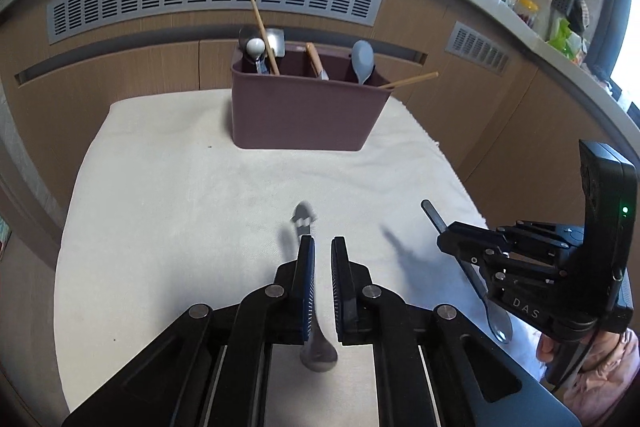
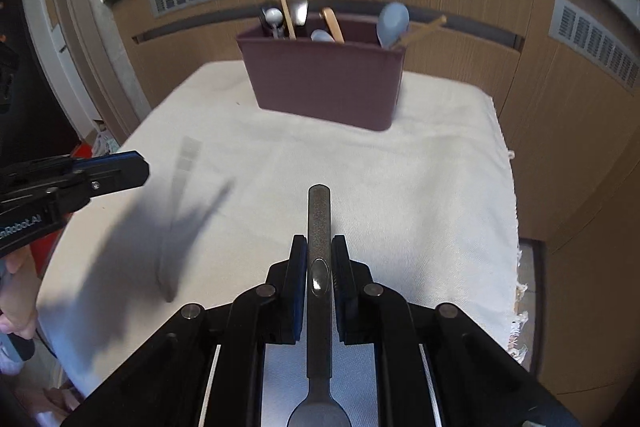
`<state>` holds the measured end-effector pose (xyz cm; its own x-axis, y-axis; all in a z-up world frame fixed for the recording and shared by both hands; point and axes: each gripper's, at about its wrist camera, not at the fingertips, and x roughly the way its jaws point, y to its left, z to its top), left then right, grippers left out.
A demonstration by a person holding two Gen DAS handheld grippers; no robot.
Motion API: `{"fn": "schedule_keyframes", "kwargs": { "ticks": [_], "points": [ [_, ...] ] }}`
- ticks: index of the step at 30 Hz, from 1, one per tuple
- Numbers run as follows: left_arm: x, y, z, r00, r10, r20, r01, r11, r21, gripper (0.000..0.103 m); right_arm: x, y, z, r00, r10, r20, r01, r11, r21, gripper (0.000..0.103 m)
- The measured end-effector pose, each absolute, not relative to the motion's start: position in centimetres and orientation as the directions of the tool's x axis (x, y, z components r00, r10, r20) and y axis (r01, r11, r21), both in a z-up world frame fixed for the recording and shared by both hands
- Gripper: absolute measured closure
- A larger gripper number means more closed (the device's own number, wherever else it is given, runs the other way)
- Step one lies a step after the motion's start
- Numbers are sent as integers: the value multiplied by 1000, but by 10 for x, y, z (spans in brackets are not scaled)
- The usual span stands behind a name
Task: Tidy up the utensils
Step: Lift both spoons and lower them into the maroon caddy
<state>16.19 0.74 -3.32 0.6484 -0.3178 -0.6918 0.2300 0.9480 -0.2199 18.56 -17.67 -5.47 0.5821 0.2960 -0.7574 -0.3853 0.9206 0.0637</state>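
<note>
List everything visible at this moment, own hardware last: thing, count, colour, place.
utensil caddy: 1, maroon, far end of the cloth, several compartments
wooden chopsticks: 2, tan, one upright in the caddy's left compartment, one leaning out over its right end
pale blue spoon: 1, right compartment
metal utensils: a few, silver, left compartment; exact count unclear
wooden-handled utensil: 1, middle compartment
cloth: 1, off-white, covering the table
dark-handled spoon: 1, gripped by its handle, bowl toward the camera
blurred spoon: 1, silver, between the left fingers
left gripper: black, partly open
right gripper: black, shut on the handle
</note>
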Motion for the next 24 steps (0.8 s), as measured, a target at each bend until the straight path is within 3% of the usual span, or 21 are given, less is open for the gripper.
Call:
{"fn": "schedule_keyframes", "kwargs": {
  "ticks": [4, 11, 14, 16, 17, 21, 23, 24],
  "points": [
    [166, 7, -36, 636, -301, -711, 228, 953, -199, 95, 181, -173, -48, 594, 296, -748, -396, 917, 48, 92],
    [174, 5, -83, 432, -301, -850, 216, 950, -227, 89, 187, -185, -68, 535, 267, -801, -363, 929, 67, 92],
    [160, 3, -97, 420, -309, -853, 212, 948, -239, 74, 188, -192, -75, 524, 261, -811, -347, 935, 76, 92],
    [151, 0, -101, 450, -308, -838, 204, 949, -240, 53, 187, -195, -77, 521, 263, -812, -343, 936, 83, 92],
    [145, -3, -106, 472, -288, -833, 196, 956, -219, 50, 187, -196, -78, 519, 264, -813, -341, 936, 86, 92],
    [136, -22, -116, 526, -188, -829, 206, 974, -90, 53, 187, -195, -81, 514, 267, -815, -337, 937, 95, 92],
    [137, -26, -116, 550, -144, -823, 208, 978, -32, 74, 186, -193, -81, 513, 272, -814, -342, 935, 97, 92],
    [139, -25, -114, 545, -155, -824, 212, 976, -43, 74, 186, -193, -80, 516, 273, -812, -345, 934, 95, 92]
  ]
}}
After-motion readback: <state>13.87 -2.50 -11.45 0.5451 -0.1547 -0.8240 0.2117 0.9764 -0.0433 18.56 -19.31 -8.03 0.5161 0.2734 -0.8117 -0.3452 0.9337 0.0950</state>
